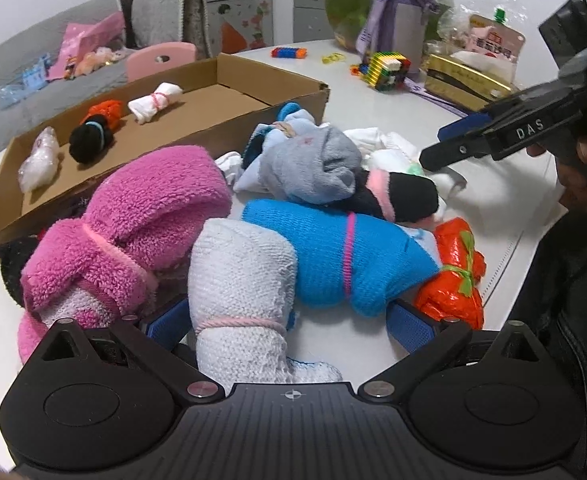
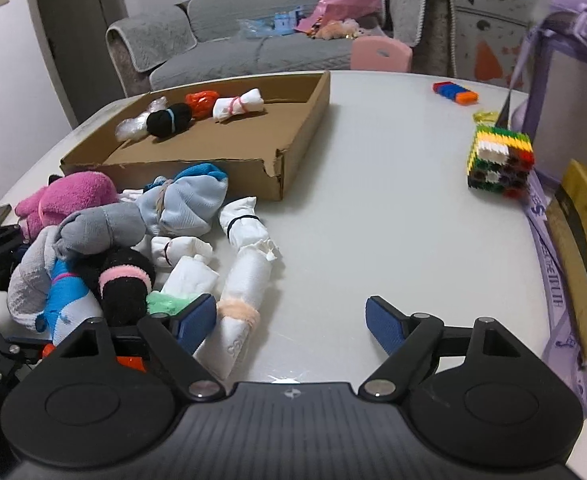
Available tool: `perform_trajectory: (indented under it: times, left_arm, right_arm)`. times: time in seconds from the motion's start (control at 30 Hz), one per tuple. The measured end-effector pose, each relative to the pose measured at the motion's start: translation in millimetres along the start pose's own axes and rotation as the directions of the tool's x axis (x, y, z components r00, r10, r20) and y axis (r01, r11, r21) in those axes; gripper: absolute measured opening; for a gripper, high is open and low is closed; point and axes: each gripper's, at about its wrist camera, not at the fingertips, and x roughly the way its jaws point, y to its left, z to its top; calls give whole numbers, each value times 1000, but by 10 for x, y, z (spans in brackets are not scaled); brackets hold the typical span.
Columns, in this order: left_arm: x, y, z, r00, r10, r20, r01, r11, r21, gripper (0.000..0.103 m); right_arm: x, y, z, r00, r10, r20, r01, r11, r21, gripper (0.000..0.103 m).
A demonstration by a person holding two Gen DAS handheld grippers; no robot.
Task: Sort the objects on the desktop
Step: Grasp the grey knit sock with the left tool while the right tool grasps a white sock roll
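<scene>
The left hand-held gripper [image 1: 289, 320] stands open, its blue pads [image 1: 409, 326] on either side of a white-and-blue knitted sock bundle [image 1: 253, 280] at the near edge of the pile. The bundle sits between the jaws, but the jaws have not closed on it. The right hand-held gripper [image 2: 291, 322] is also open and empty. Its left pad lies just beside a white sock roll with a peach cuff [image 2: 241, 292]; its right pad is over bare desk [image 2: 373, 220].

Step in hand, as judged: picking the next bundle from the pile for transfer to the cardboard box [image 2: 293, 148]. The next move calls for closing the left jaws on the knitted bundle, lifting it clear of its neighbours, and carrying it over the box wall.

Condition of the task items: the knitted bundle is white at the near end, bright blue further on, and tied with pink cords. A pink fleece bundle [image 1: 133, 232] touches it on the left, an orange bundle with a green tie [image 1: 455, 276] on the right, and a grey-and-pale-blue bundle [image 1: 305, 160] lies behind. The pile lies on the desk against the box's near wall. The box already holds a white roll [image 1: 155, 102], an orange item, a black roll [image 1: 91, 142] and a clear wrapped item [image 1: 39, 160].
</scene>
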Motion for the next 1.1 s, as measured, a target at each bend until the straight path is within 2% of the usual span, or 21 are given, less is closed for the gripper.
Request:
perform_trajectory:
  times: [0.13, 0.2, 0.27, 0.37, 0.53, 0.6, 0.67, 0.77, 0.93, 1.1]
  left_arm:
    - [-3, 21, 9, 1000, 11, -8, -11, 1000, -1, 103]
    - [-11, 41, 6, 1000, 15, -11, -16, 1000, -10, 103]
    - [-23, 60, -12, 1000, 14, -10, -14, 1000, -19, 103]
    - [-44, 90, -38, 1000, 3, -3, -3, 999, -34, 102]
    - [-63, 112, -32, 1000, 9, 8, -8, 998, -63, 96]
    - [-80, 91, -32, 1000, 26, 14, -25, 998, -54, 87]
    - [-124, 96, -20, 1000, 16, 27, -14, 998, -64, 56]
    - [-145, 92, 1, 1000, 10, 11, -9, 998, -67, 46]
    - [-210, 58, -27, 1000, 8, 7, -7, 998, -58, 45]
    - [-331, 105, -15, 1000, 21, 15, -20, 999, -45, 45]
  right_arm:
    - [82, 176, 2, 1000, -5, -12, 4, 998, -70, 76]
    - [153, 284, -18, 999, -29, -26, 25, 992, -123, 71]
    - [172, 362, -44, 999, -45, -17, 42, 985, -169, 59]
    - [142, 345, -46, 999, -40, -9, 37, 985, -168, 44]
    - [64, 191, -53, 998, -59, -10, 57, 989, -134, 26]
    - [47, 164, -56, 998, -62, -12, 60, 990, -129, 24]
    - [49, 171, -54, 998, -57, -11, 55, 990, -132, 24]
    - [38, 190, -46, 999, -41, -4, 40, 991, -125, 24]
    - [-49, 178, -51, 1000, -2, 2, 2, 995, -105, 24]
    - [-191, -68, 12, 996, 91, 20, -91, 996, 4, 24]
